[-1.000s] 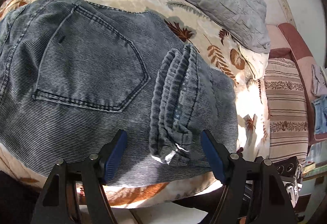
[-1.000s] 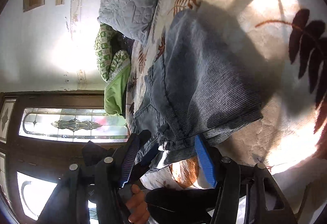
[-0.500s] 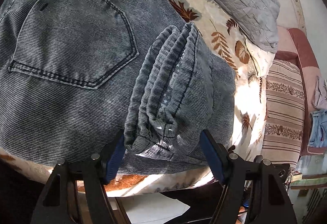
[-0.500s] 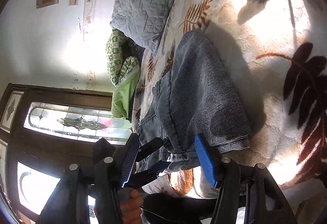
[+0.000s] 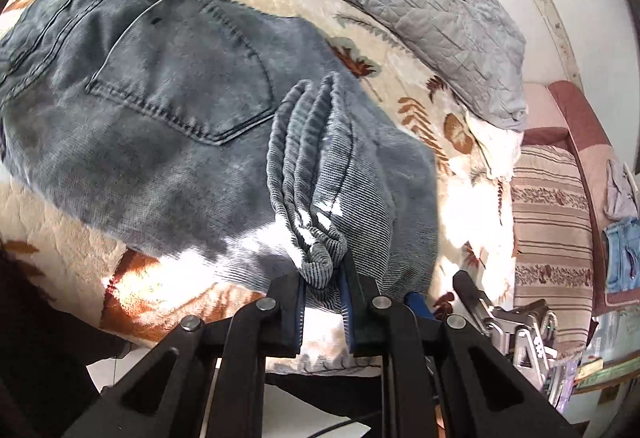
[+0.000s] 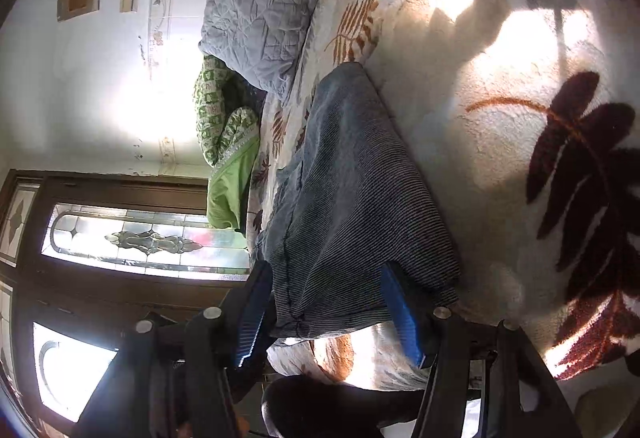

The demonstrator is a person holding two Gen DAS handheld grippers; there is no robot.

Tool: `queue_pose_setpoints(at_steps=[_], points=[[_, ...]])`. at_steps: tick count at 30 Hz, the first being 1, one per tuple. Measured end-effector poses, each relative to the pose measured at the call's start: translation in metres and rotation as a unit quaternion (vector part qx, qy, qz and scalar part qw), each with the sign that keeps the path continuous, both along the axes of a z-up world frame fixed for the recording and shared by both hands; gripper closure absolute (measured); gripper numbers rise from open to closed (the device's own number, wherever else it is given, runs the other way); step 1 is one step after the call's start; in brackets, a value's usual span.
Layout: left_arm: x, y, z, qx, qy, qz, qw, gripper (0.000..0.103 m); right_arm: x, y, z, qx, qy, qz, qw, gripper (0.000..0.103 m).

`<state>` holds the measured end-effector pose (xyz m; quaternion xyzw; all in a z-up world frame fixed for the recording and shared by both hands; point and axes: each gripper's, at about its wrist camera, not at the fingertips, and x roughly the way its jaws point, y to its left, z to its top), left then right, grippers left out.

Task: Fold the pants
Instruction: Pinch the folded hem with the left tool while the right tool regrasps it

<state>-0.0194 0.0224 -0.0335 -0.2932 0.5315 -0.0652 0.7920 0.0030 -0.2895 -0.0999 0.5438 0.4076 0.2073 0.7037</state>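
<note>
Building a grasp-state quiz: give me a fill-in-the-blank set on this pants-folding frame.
1. The left gripper is ____ on a bunched fold of the pants.
2. The right gripper has its jaws ____ around the pants' edge.
3. The pants lie on a blanket printed with ____.
4. The stitched patch showing on the pants is a back ____.

Missing words: shut; open; leaves; pocket

The left wrist view looks forward along its fingers from the bed's edge, close and low over the pants [image 5: 168, 110], toward the grey pillow [image 5: 424, 18] and wall. The right wrist view is rolled sideways, so the bed [image 6: 500, 118] stands on end, and sits just as near the pants' edge. Both share pants, pillow and leaf-print blanket [image 5: 424, 110].
</note>
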Motion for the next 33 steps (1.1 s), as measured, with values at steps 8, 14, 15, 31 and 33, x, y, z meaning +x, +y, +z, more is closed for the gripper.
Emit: queue_pose_setpoints(at_steps=[8,14,15,31,33], points=[[0.005,0.021,0.017,-0.02,-0.024,0.014,0.9994,0.047,-0.001,0.0,0.026,-0.034,-0.022,0.011,0.999,0.042],[-0.003,-0.017,0.036,0.032,-0.115,-0.101,0.9878,0.047,0.025,0.004,0.051,-0.11,-0.026,0.071,0.991,0.041],[0.0,-0.025,0.027,0.033,-0.11,-0.115,0.9867,0.047,0.034,0.007,0.061,-0.13,-0.033,0.091,0.987,0.041],[-0.009,0.0,0.006,0.038,-0.104,-0.122,0.9864,0.066,0.166,0.079,0.042,-0.235,0.03,0.233,0.943,0.041],[-0.017,0.013,0.017,0.042,-0.131,-0.092,0.9862,0.049,0.159,0.086,0.064,-0.231,-0.005,0.251,0.94,0.041]])
